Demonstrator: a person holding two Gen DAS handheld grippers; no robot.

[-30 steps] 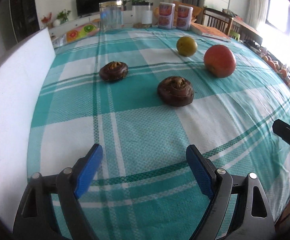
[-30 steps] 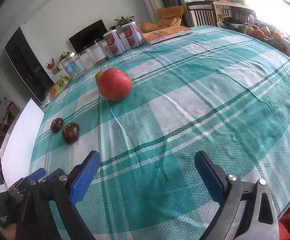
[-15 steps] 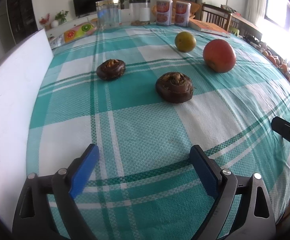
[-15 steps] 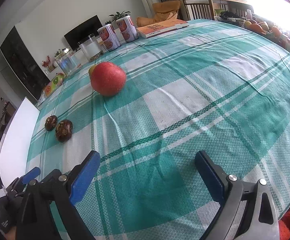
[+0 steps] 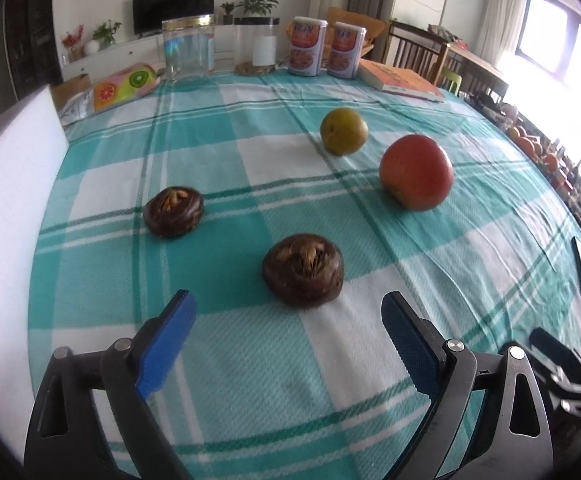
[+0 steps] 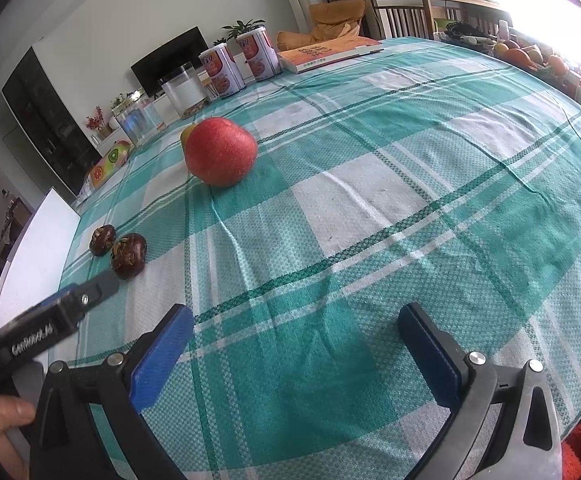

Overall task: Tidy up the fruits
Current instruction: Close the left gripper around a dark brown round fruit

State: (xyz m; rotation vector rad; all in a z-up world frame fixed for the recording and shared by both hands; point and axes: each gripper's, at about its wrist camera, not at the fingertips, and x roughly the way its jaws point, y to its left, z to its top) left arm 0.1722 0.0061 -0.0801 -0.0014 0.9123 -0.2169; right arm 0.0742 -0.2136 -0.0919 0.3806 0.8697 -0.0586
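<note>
Two dark brown water chestnuts lie on the teal checked tablecloth: the near one (image 5: 303,270) just ahead of my open, empty left gripper (image 5: 288,334), the far one (image 5: 173,211) to its left. A red apple (image 5: 416,172) and a green-yellow fruit (image 5: 343,131) lie farther right. In the right wrist view the apple (image 6: 220,156) sits far ahead, the green-yellow fruit (image 6: 187,135) peeks from behind it, and the chestnuts (image 6: 128,255) (image 6: 102,239) lie at the left. My right gripper (image 6: 294,350) is open and empty over the cloth.
A white board (image 5: 6,184) stands along the table's left edge. Two clear jars (image 5: 188,51), two cans (image 5: 307,51), a book (image 5: 400,80) and a fruit-print packet (image 5: 124,84) line the far edge. The left gripper's body (image 6: 46,330) shows in the right wrist view.
My left gripper has moved forward toward the near water chestnut, which now lies just ahead of its fingers. The right gripper has shifted slightly closer to the apple.
</note>
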